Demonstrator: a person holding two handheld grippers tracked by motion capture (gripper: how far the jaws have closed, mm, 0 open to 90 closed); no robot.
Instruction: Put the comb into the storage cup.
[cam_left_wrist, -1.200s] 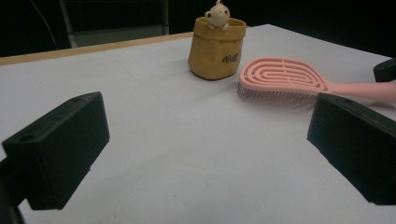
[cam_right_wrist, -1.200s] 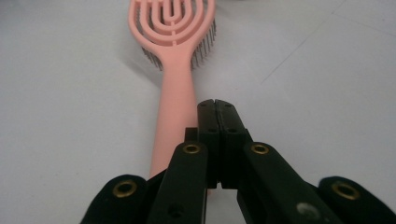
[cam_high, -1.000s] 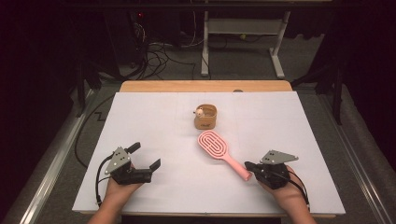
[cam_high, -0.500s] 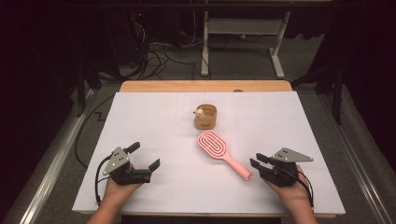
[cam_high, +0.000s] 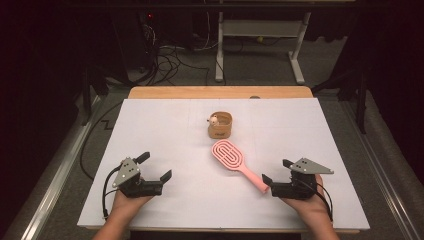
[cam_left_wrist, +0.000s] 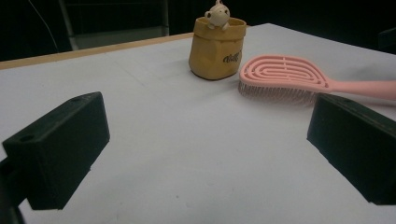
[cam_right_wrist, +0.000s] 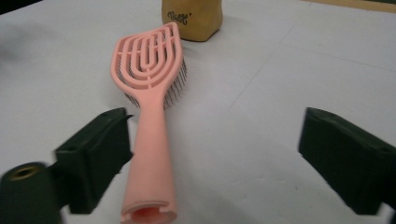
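A pink hairbrush (cam_high: 239, 162) lies bristles down on the white table, its handle pointing to the near right. My right gripper (cam_high: 277, 171) sits at the handle's end. Its jaws have just been opening and now stand wide. In the right gripper view the brush (cam_right_wrist: 149, 93) runs up between them, close beside the left jaw, and neither pad presses on it. My left gripper (cam_high: 155, 166) rests open at the near left with nothing between its jaws. From there the brush (cam_left_wrist: 285, 74) lies ahead to the right.
A tan pouch-shaped cup (cam_high: 220, 125) with a small pale figure peeking out stands just beyond the brush head; the cup (cam_left_wrist: 216, 46) is also ahead in the left gripper view. The white sheet (cam_high: 150, 120) covers the table, with a wooden edge at the back.
The right gripper's jaws, closed at the brush handle's end a second ago, have spread wide and let it go. The brush and both hands stayed in place.
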